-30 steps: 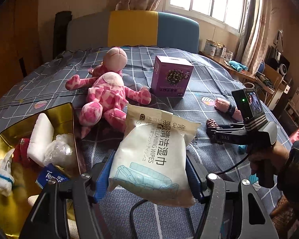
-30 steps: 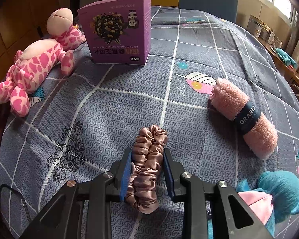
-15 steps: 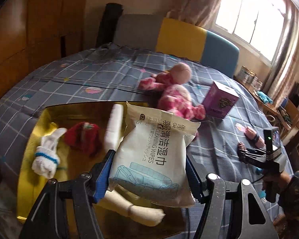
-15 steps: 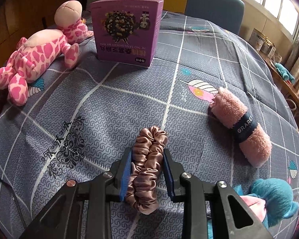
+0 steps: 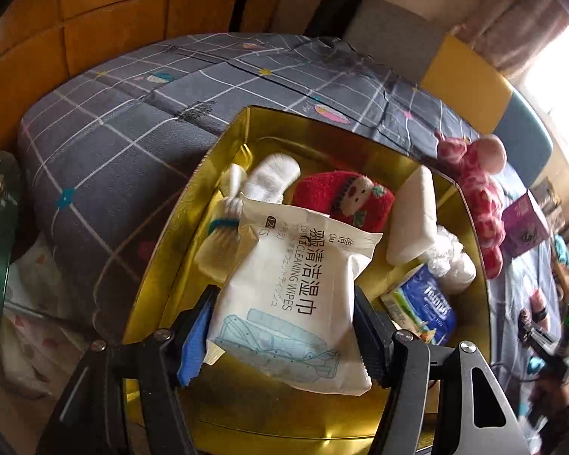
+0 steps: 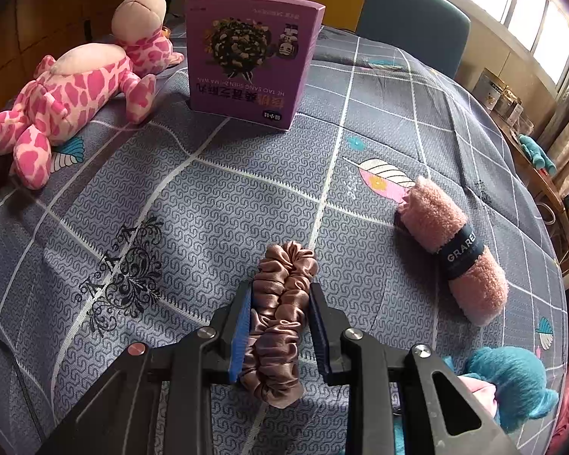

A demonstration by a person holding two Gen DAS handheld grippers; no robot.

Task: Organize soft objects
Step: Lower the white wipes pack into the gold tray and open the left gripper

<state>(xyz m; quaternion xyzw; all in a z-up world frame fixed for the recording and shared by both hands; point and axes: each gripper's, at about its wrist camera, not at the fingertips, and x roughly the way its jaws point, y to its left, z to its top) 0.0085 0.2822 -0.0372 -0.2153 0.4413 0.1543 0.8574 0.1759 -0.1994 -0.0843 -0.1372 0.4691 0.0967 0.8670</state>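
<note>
Left hand-held gripper point(image 5: 284, 333): jaws about half spread and clamped on the side edges of the wet-wipes pack point(image 5: 296, 295), which hangs above the gold tin point(image 5: 163, 250)
Why held there: judged to be poised for release among the soft things in the tin: white sock point(image 5: 273, 178), red Santa plush point(image 5: 341, 197), white sponge block point(image 5: 413, 216), blue tissue pack point(image 5: 425, 311)
Pack axis: long axis runs away from the camera, sealed top edge farthest, printed face up, leaning slightly left
Right hand-held gripper point(image 6: 280, 326): jaws nearly closed, pinching the brown satin scrunchie point(image 6: 280, 318) flat just over the bed cover point(image 6: 208, 204)
Why held so: squeezing it flat gives the pads a firm hold on slippery cloth
Scrunchie axis: lengthwise along the fingers, far end toward the purple box point(image 6: 250, 60)
Not yet sorted: pink spotted plush point(image 6: 68, 102), rolled pink towel point(image 6: 451, 250), teal plush point(image 6: 512, 383)
</note>
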